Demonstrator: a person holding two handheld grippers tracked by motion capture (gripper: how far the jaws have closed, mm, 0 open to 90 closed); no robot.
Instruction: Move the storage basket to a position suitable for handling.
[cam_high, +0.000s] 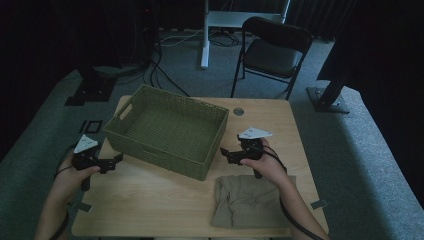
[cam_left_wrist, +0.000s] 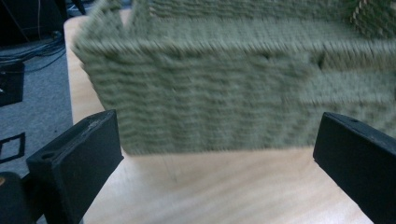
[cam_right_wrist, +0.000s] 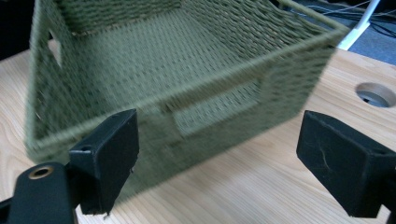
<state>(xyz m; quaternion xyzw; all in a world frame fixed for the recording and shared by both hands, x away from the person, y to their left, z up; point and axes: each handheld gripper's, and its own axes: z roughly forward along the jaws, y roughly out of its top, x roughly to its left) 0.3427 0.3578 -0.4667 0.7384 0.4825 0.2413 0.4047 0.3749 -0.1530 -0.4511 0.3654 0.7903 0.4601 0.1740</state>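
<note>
Basket (cam_high: 170, 131) flanked by left gripper (cam_high: 111, 162) and right gripper (cam_high: 228, 153), jaws apart, empty; likely skidding if nudged unevenly.

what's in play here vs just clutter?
Likely in play: basket, folded cloth, left claw and right claw, both open and facing the basket.
Lying about: chair, floor cables, table hole.

Both black grippers carry a pale 3-cornered plate, blocky jaws and apparently a dark trailing cable.
</note>
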